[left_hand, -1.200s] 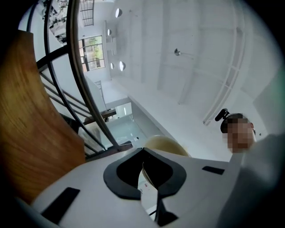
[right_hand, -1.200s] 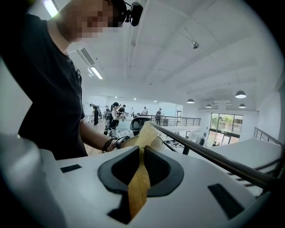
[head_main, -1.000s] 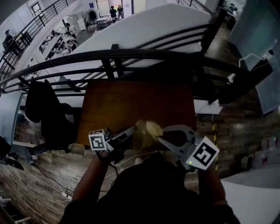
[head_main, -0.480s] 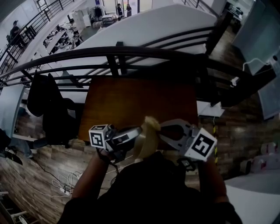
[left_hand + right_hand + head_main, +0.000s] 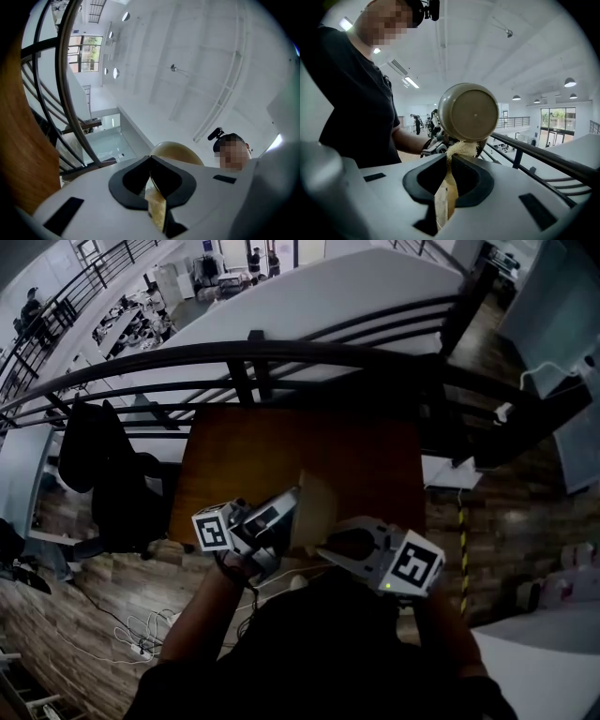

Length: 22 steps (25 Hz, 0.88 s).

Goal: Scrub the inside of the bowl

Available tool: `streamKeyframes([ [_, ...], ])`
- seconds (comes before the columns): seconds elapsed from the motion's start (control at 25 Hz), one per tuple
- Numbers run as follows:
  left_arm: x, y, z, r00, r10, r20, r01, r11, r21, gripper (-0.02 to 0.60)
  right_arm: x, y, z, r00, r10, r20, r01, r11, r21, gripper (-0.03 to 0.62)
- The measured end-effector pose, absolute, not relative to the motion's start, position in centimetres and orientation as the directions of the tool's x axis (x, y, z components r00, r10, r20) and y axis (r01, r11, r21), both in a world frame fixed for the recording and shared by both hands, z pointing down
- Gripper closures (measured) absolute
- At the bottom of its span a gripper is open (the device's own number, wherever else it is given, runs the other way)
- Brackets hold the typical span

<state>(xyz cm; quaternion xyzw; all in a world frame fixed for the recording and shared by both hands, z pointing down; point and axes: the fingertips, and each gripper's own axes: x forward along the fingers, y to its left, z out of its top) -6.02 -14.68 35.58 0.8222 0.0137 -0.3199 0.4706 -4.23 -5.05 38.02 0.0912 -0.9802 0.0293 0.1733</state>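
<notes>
Over table [image 5: 253,451], left gripper [image 5: 151,159] clamps bowl [image 5: 468,112]; right gripper [image 5: 449,161] clamps sponge [image 5: 461,148].

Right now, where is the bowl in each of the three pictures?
Head view: the bowl is low in the middle, dim and tan against the brown table.
Left gripper view: low centre, a tan dome just above the jaws.
Right gripper view: near the centre, its round underside facing the camera.
Shared landmark: the black railing shows in all three.
</notes>
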Motion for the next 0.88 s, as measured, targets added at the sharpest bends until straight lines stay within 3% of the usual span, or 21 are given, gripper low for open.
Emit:
streamKeyframes([
  [0.24,-6.6,-16.4,37.6,0.784,-0.378,-0.491,0.262,-0.516,0.816,0.577,-4.4,-2.7,35.8,-0.950,-0.125,0.285,-0.127,0.992,0.011,0.551],
  [0.64,-5.8,-15.2,38.4,0.779,-0.364,-0.511,0.316,-0.476,0.820,0.577,-0.5,-5.8,30.2,-0.939,-0.313,0.145,-0.311,0.950,0.041,0.551],
  [0.88,-6.0,-14.7,37.8,0.775,-0.363,-0.518,0.302,-0.507,0.807,0.578,1.7,-8.9,29.0,-0.904,-0.424,0.058,-0.426,0.904,-0.035,0.552],
])
